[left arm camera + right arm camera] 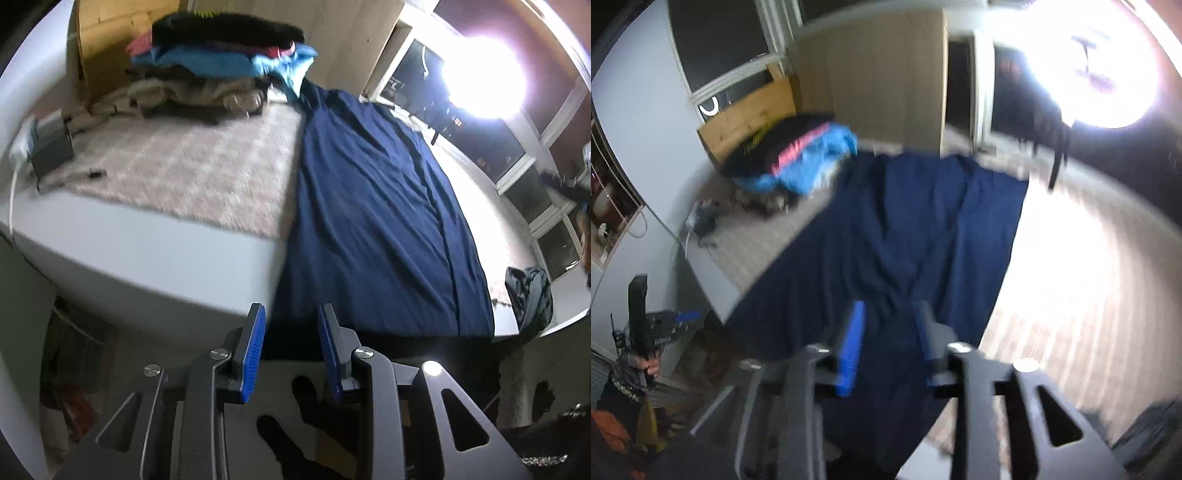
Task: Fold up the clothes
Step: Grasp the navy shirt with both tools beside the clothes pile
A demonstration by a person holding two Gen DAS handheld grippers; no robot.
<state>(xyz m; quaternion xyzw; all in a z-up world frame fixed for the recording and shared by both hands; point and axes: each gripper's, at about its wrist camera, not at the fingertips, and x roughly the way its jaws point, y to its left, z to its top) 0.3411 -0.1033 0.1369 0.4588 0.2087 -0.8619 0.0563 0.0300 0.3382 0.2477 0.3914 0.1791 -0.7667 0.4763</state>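
A dark navy garment (373,206) lies spread flat on the bed (177,173), its near end hanging over the bed's front edge. It also shows in the right wrist view (916,229), blurred. My left gripper (291,314) is open and empty, just in front of the bed's edge at the garment's near left corner. My right gripper (888,310) is open and empty, hovering above the garment's near end. The left gripper also shows far left in the right wrist view (670,321).
A pile of folded clothes (221,59), black, blue and beige, sits at the bed's far left (798,155). A small grey box (50,142) with cables lies at the left edge. A dark cloth (530,295) hangs at the right. A bright lamp (484,77) glares.
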